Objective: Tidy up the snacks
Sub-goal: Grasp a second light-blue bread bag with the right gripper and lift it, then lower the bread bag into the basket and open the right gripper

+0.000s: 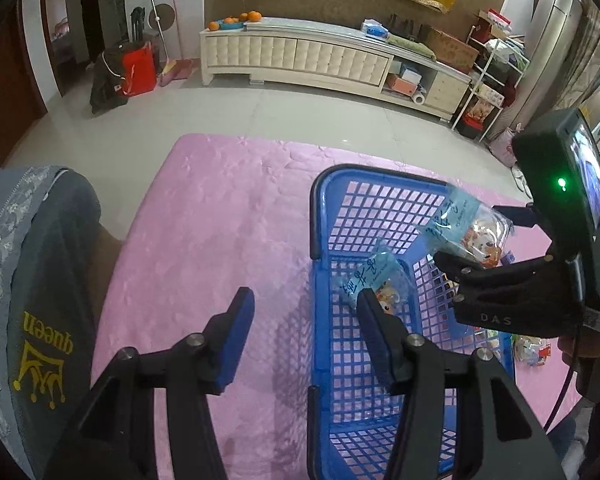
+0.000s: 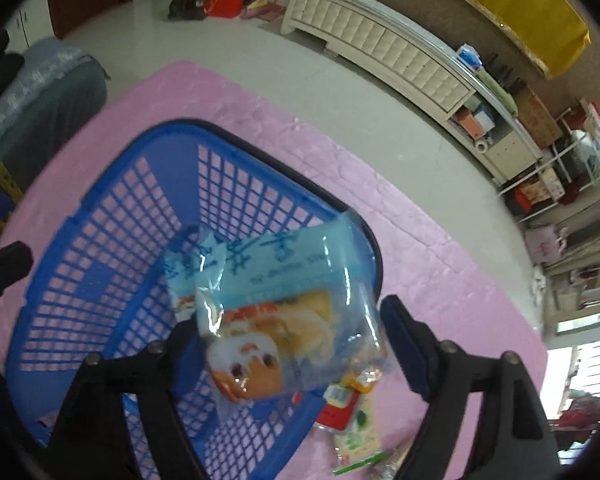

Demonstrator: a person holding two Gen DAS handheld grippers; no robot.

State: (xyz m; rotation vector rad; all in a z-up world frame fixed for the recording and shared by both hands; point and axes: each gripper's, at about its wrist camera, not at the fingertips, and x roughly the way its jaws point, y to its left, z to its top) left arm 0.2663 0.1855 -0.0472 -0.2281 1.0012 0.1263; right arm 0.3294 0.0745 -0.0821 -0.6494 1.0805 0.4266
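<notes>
A blue mesh basket [image 1: 324,208] [image 2: 100,216] stands on a pink mat. One light-blue snack packet [image 1: 374,280] lies inside it. A second like packet [image 2: 284,312] [image 1: 466,226] hangs over the basket's right rim, between the spread fingers of my right gripper [image 2: 288,340] [image 1: 484,236], touching the left finger only. My left gripper [image 1: 304,312] is open and empty, low at the basket's left wall. More snack packets [image 2: 352,428] lie on the mat right of the basket.
The pink mat [image 1: 220,208] covers the floor area. A person's knee in grey cloth [image 1: 40,264] is at the left. A long white cabinet [image 1: 300,56] stands by the far wall, with shelves and boxes [image 1: 488,72] at the right.
</notes>
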